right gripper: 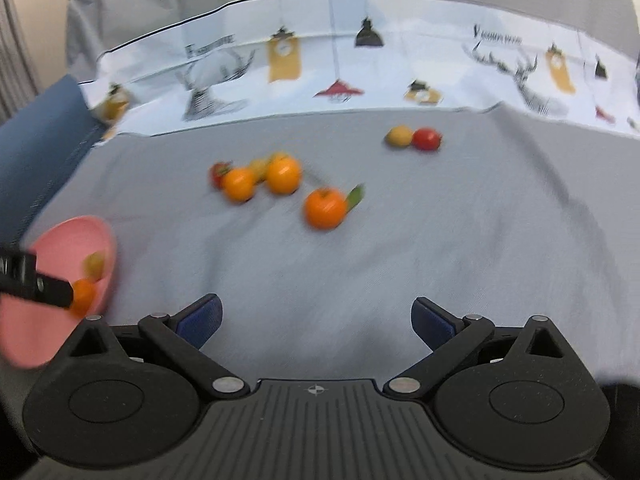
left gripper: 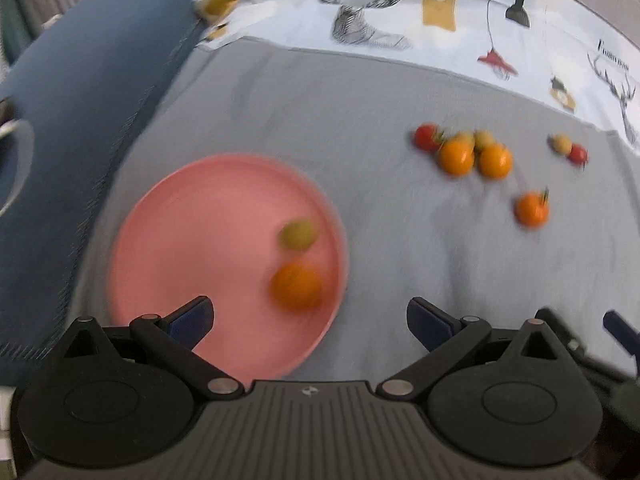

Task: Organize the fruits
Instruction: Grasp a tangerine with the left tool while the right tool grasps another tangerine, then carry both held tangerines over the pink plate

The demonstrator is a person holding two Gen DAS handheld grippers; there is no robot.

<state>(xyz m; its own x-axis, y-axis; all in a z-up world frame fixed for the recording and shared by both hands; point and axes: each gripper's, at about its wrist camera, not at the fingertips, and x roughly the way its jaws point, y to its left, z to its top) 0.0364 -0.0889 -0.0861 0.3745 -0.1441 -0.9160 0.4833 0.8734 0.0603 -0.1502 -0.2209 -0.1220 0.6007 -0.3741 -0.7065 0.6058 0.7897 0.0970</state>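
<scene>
A pink plate [left gripper: 172, 248] lies on the grey cloth and holds an orange [left gripper: 297, 286] and a yellow-green fruit [left gripper: 298, 234]. My left gripper [left gripper: 310, 322] is open and empty above the plate's near right edge. A cluster of two oranges [left gripper: 474, 158], yellowish fruits and a red tomato [left gripper: 426, 137] lies at the right. A single orange with a leaf [left gripper: 531, 209] lies nearer. A yellow fruit and a red one [left gripper: 568, 149] lie far right. My right gripper [right gripper: 316, 320] is open and empty over bare cloth, short of the single orange [right gripper: 325, 208]. The plate [right gripper: 60, 248] shows at its left.
A blue fabric surface [left gripper: 80, 120] borders the grey cloth on the left. A white printed cloth [left gripper: 400, 12] with deer and lamp pictures lies at the back. Part of the left gripper [right gripper: 36, 284] crosses the right wrist view's left edge. Both views are motion-blurred.
</scene>
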